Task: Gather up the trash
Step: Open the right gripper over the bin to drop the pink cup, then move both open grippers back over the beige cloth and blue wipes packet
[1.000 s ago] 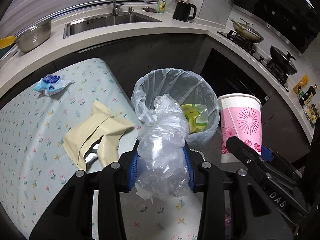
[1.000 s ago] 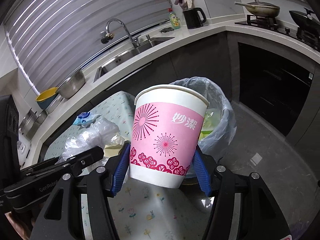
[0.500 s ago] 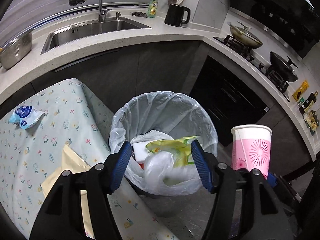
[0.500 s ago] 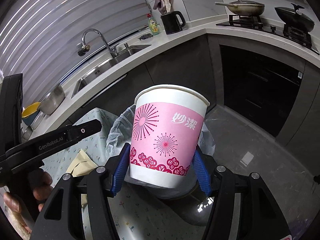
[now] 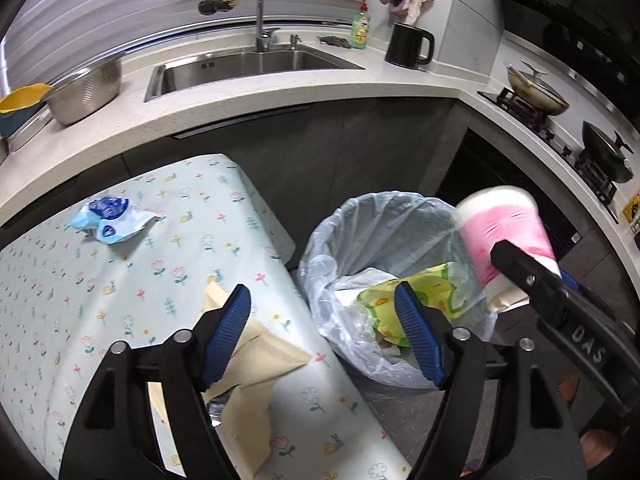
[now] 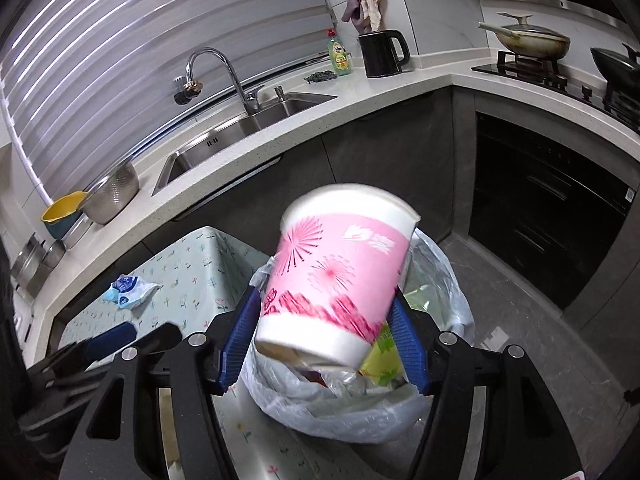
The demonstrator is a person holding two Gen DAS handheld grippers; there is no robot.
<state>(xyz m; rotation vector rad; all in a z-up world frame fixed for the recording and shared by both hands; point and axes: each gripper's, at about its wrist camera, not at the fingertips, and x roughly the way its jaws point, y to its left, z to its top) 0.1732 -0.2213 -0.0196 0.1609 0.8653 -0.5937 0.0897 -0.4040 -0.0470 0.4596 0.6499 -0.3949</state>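
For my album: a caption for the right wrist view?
Pink paper cup tilting between the right gripper above the lined bin.

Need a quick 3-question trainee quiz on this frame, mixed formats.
1. True or false: the left tool is gripping a plastic bag.
2. Where is the blue wrapper? A in the sink, B on the table, C on the stove.
3. The pink cup sits tilted between the fingers of the right tool. What is it over?
Key: 1 false, it is open and empty. 2 B. 3 the lined bin.
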